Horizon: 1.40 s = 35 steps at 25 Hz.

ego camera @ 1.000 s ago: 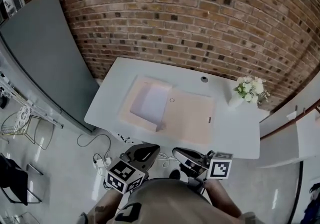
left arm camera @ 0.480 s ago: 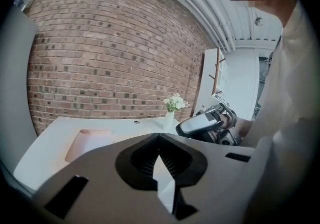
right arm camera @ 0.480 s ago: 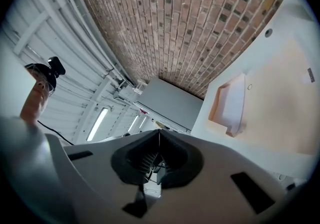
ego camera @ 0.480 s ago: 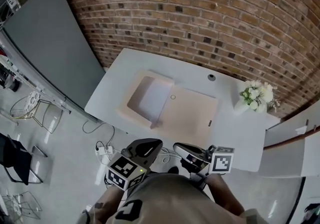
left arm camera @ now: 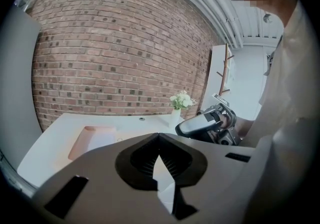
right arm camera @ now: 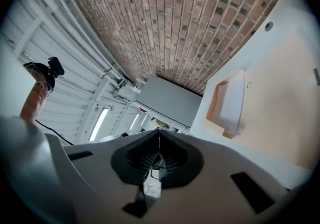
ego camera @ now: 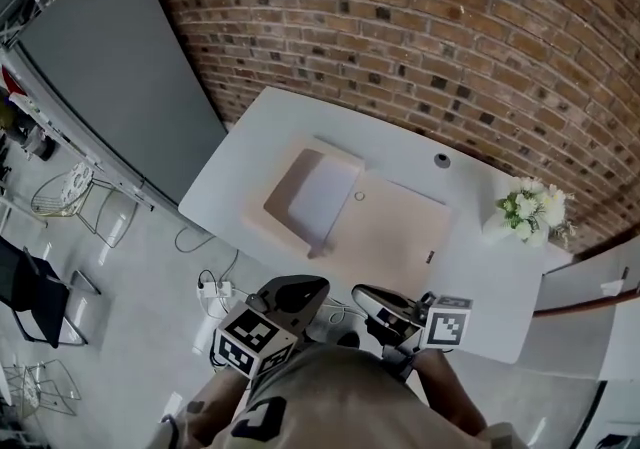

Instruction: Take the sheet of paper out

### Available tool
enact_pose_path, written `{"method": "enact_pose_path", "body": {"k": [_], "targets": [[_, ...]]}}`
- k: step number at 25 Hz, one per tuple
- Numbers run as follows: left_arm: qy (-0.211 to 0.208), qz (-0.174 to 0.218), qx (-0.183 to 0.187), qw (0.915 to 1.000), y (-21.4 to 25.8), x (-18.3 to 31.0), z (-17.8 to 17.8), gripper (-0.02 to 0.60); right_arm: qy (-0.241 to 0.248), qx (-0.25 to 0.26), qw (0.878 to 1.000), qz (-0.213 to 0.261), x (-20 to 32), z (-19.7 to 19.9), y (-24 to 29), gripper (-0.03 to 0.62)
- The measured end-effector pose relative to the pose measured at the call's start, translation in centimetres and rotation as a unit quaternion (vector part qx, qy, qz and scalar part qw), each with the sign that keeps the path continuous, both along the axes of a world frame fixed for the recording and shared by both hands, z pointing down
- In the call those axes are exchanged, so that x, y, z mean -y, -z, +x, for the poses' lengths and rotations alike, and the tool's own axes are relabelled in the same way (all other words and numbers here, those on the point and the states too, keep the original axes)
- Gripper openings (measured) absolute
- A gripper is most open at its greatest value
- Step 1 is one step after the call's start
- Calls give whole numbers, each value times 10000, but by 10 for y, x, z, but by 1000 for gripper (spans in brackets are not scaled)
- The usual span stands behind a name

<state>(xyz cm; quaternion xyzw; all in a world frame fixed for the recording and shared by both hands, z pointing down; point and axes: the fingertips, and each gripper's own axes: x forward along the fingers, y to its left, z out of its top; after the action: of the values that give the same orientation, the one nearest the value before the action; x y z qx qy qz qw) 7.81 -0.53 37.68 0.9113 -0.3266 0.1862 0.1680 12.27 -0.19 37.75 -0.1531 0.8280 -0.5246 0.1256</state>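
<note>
- The sheet of paper (ego camera: 322,195) lay in the tray-like left half of an open pinkish folder (ego camera: 398,237) on the white bench (ego camera: 262,122). It sat flat within the raised walls, so it had not yet been taken out.
- The folder already lay open with its flat flap spread to the right, so the sheet was exposed and nothing covered it.
- The left gripper (left arm camera: 159,138) had its jaws clenched tip to tip with nothing between them.
- The right gripper (right arm camera: 158,134) was likewise clenched and empty, looking across at the folder from the side.
- In the head view both grippers hung close to the person's body at the near edge of the bench, well apart from the folder and touching nothing.
- The task seemed to be at its very start. What was left was reaching across, parting one pair of jaws, pinching an edge of the sheet and drawing it clear of the walls.
- The thin, flat sheet looked hard to nip, and the other gripper might be needed to steady the folder.
- A vase of flowers (ego camera: 525,209) stood at the far right end, clear of the work.
</note>
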Motion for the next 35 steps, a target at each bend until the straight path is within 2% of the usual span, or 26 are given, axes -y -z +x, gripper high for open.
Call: {"method": "enact_pose_path", "body": {"k": [6, 14, 21, 28, 29, 30, 31, 35], "targets": [[-53, 5, -141, 9999, -6, 26, -16, 14, -121, -151, 9998, -54, 24, -9, -6, 25], [-268, -17, -369, 9990, -7, 68, -57, 14, -509, -402, 9965, -525, 66, -30, -38, 25], [-576, -107, -662, 9961, -12, 101, -94, 14, -1016, -754, 9877, -925, 94, -48, -69, 25], [-957, -178, -867, 9915, -18, 128, -122, 14, -1619, -695, 9772, -1189, 122, -54, -94, 30], [-1017, -201, -887, 9907, -19, 130, -126, 14, -1768, -632, 9736, -1302, 127, -51, -99, 76], [-1075, -228, -899, 9899, -21, 131, -129, 14, -1914, -504, 9697, -1435, 132, -49, -105, 201], [-1131, -258, -904, 9891, -24, 132, -132, 14, -2042, -349, 9660, -1548, 138, -48, -108, 272], [-1287, -337, -906, 9870, -31, 136, -136, 14, -2308, -64, 9589, -1651, 156, -43, -119, 337]]}}
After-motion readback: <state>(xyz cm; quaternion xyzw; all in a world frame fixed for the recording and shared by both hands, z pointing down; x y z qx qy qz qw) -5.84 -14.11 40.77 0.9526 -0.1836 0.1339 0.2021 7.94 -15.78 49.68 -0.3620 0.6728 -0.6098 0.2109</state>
